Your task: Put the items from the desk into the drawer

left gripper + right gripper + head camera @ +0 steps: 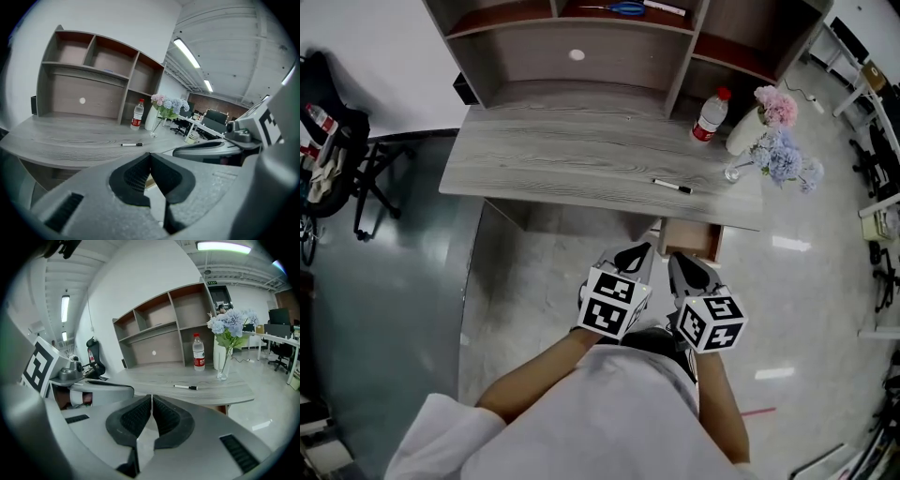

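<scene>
A black-and-white marker (672, 186) lies on the grey wooden desk (572, 155) near its front right edge, and also shows as the marker (131, 144) and the marker (185, 387). A brown drawer (691, 240) juts out under the desk's right end. My left gripper (639, 251) and right gripper (677, 261) hang side by side in front of the desk, below its edge, close to the drawer. Both are shut with nothing between the jaws, as seen at the left gripper (150, 157) and the right gripper (152, 400).
A water bottle (709, 114), a white vase of flowers (766, 127) and a small glass (731, 173) stand at the desk's right end. Blue scissors (626, 8) lie on the hutch shelf. A black chair with a bag (333, 141) stands at left.
</scene>
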### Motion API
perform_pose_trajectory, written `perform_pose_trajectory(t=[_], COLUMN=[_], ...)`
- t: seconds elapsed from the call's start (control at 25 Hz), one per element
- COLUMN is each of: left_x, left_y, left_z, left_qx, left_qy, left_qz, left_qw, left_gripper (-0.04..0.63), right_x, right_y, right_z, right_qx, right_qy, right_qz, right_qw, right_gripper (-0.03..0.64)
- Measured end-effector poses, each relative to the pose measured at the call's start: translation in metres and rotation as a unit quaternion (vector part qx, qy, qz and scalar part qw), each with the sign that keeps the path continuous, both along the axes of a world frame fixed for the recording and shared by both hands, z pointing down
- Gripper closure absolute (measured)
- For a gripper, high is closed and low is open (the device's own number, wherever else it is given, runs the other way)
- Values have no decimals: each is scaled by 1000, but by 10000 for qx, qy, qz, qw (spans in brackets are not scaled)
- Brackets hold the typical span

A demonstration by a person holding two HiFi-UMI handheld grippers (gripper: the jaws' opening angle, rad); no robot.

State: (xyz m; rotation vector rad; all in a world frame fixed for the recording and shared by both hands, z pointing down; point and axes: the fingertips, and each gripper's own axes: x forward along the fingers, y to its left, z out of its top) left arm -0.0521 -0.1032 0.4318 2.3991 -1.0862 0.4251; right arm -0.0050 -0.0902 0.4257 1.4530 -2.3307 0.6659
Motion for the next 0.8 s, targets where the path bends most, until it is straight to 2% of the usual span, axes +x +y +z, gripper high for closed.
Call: perform_pose_trajectory(t=[0.28, 0.6, 0.8], left_x=[3, 17, 35], left_y=[-19, -64, -93], left_z=[4, 7, 14], left_qx=[36, 77, -6], left_qy=[-63, -150, -191], left_qz=[166, -56, -137], left_qw=[9998, 9998, 9997], left_gripper=[592, 592, 592], right_x=[16, 37, 54], right_y=[-34, -83, -113], right_z=[6, 24, 39], right_qx=[220, 333, 238], right_qy=[587, 1221, 1373], right_qz=[-23, -496, -697], right_qw=[9980, 9907, 9878], right_gripper=[614, 614, 614])
